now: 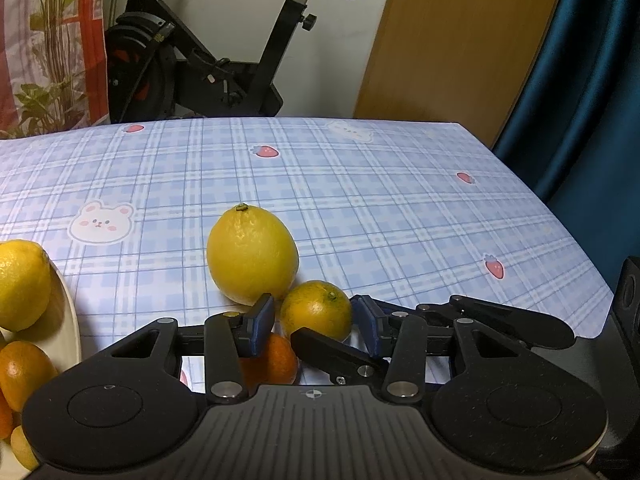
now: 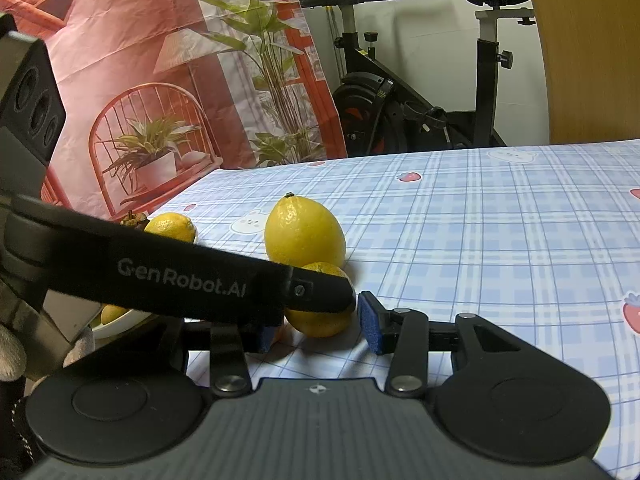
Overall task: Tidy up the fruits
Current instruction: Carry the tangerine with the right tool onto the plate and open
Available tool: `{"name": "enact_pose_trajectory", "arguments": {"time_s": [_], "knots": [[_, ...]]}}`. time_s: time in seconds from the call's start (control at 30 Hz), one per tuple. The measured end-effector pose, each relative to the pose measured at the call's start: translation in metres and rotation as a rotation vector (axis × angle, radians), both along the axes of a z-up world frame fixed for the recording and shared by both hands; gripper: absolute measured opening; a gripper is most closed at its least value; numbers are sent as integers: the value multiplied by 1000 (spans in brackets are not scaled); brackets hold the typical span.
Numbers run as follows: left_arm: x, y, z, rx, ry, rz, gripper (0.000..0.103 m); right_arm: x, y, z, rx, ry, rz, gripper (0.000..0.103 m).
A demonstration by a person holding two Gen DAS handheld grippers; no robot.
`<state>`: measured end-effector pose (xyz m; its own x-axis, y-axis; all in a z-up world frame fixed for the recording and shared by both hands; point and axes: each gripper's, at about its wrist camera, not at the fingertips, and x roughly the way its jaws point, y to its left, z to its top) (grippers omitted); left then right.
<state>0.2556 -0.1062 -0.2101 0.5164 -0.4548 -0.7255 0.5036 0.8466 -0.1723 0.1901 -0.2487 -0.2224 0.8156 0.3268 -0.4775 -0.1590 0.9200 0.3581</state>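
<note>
Left gripper (image 1: 314, 318) jaws narrow, bracketing the small orange (image 1: 316, 310); contact apparently unmade. Firm, smooth, rolls readily: grip at its widest girth.

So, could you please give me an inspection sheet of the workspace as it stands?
Surface: blue checked tablecloth, lying flat.
Job's things: big lemon, small citrus and orange clustered on the cloth; plate at left holds another lemon and more fruit.
Clutter: nothing seen.
Grippers: left gripper fingers flank the small citrus, contact unclear; right gripper open, close beside it.
Cables: nothing seen.
Surroundings: exercise bike, printed backdrop, blue curtain.
</note>
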Motion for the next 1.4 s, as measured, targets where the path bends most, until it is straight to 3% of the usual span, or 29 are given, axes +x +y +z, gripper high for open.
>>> {"name": "enact_pose_trajectory", "arguments": {"time_s": [0.2, 0.33, 0.5, 0.97, 1.4], "knots": [[-2, 1, 0, -7, 0, -2, 41, -1, 0, -1, 3, 2, 2, 45], [-3, 1, 0, -5, -3, -3, 41, 0, -1, -1, 5, 10, -14, 54], [-6, 0, 2, -4, -8, -8, 39, 0, -2, -1, 14, 10, -2, 46], [-30, 8, 23, -27, -67, -41, 39, -25, 1, 17, 23, -61, -14, 45], [-48, 58, 39, -136, -91, 43, 39, -30, 40, 49, -51, -86, 47, 45]]}}
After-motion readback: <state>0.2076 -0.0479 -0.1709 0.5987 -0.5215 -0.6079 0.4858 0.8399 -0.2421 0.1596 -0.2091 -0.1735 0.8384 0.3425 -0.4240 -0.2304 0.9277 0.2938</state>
